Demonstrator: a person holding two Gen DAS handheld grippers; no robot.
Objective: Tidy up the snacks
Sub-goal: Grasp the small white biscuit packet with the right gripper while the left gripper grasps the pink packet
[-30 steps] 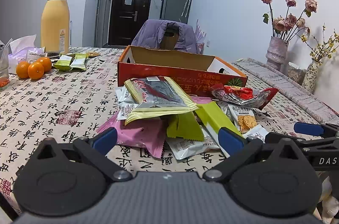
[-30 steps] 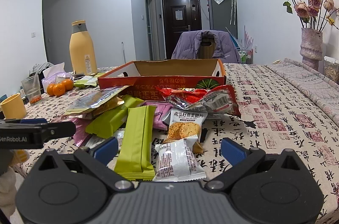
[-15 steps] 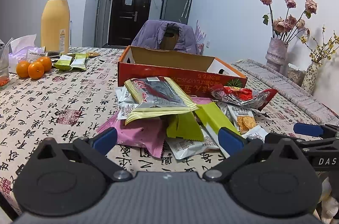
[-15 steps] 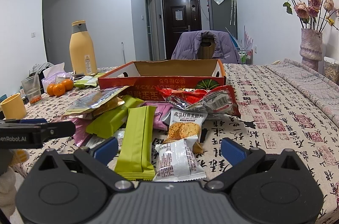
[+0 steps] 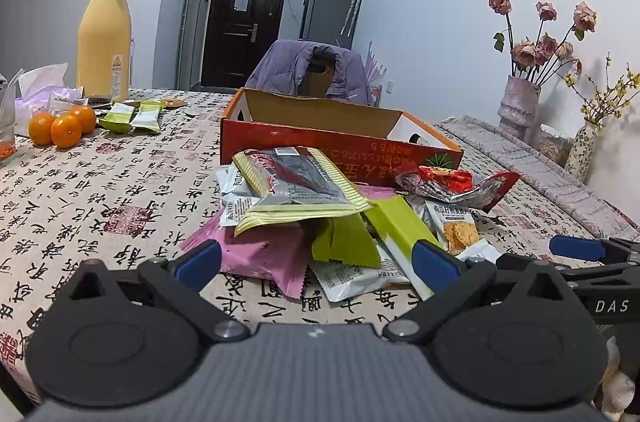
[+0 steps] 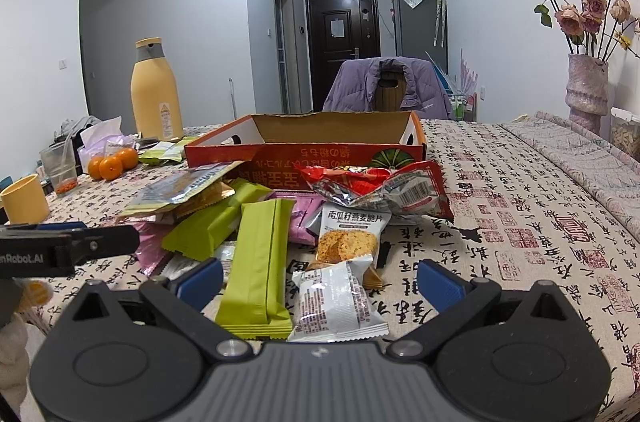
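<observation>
Right wrist view: right gripper [image 6: 319,280] gapes before snack pile [image 6: 280,218], bare tablecloth [image 6: 520,222] rightward.

Left of the yellow bottle [image 5: 104,34] sit three oranges [image 5: 60,126] and a tissue pack [image 5: 40,90]; far right, a vase of dried roses [image 5: 520,102]; behind, a purple jacket [image 5: 308,70] drapes a chair.

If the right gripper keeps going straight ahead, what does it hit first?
Probably the small white snack packet lying between the open right gripper's fingers, with the long green packet beside it; depth is uncertain.
</observation>
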